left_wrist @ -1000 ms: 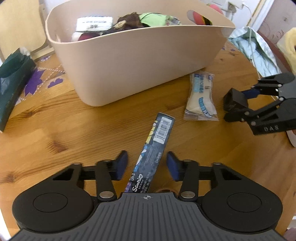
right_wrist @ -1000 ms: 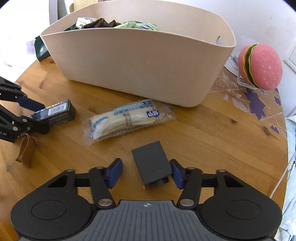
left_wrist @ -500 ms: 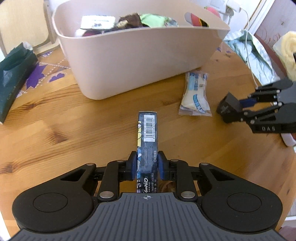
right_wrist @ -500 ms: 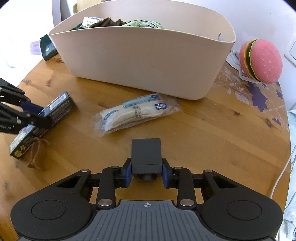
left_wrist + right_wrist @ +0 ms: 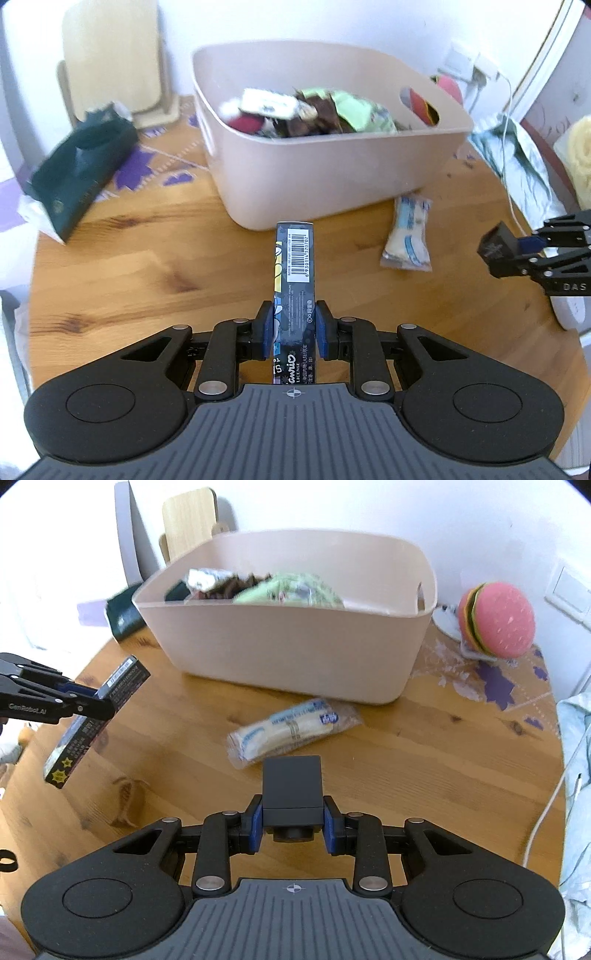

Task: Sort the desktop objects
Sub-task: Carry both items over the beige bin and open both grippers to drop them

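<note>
Worktop: round wooden worktop (image 5: pixel 147 266) against a white wall, with purple-patterned patches toward its far edge.
Bin: beige bin (image 5: pixel 295 650) near the far edge, filled with wrappers and packets.
Snack packet: clear-wrapped snack packet (image 5: pixel 291 731) lies flat on the worktop just in front of the bin.
Left view only: dark green pouch (image 5: pixel 77 177) at the far-left edge; a pale heap, possibly cloth, at the right edge.
Right view only: burger toy (image 5: pixel 495 624) by the far-right edge; a white cable along the right edge.
Left gripper: left gripper (image 5: pixel 293 328) is clamped on the long dark box (image 5: pixel 295 280), held off the worktop and pointing at the bin.
Right gripper: right gripper (image 5: pixel 293 829) is closed on a small black block (image 5: pixel 291 786), raised above the near edge.
</note>
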A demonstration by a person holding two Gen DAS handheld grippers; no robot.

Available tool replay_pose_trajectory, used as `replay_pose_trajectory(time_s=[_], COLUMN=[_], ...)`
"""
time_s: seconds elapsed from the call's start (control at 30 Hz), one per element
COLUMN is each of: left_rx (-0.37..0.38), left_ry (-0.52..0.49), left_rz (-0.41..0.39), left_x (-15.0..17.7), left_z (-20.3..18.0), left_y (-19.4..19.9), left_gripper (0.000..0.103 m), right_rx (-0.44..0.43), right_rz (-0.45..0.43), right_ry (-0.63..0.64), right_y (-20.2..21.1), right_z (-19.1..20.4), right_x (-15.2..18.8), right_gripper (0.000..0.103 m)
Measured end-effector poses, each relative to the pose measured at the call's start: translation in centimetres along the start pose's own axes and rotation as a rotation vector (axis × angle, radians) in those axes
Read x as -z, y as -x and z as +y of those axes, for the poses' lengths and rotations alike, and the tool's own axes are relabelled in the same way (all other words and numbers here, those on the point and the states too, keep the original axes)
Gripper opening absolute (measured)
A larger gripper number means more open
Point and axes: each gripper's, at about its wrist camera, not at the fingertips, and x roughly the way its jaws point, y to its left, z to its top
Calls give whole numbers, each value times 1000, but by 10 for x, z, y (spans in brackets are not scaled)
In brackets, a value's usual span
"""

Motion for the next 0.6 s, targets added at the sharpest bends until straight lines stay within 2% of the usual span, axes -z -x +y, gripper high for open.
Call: replay_pose_trajectory(time_s=[0.33, 0.6], left_rx=[-19, -43], left_ry=[45, 48], left_rz=[-103, -190], left_x=[-16, -50], left_z=[17, 28], left_y=[40, 60], left_gripper=[23, 23], right_rx=[-42, -25], right_rz=[-141, -239], right_ry=[17, 10], right_y=[61, 90], right_z=[6, -4], right_x=[-19, -49], right_gripper=[30, 30])
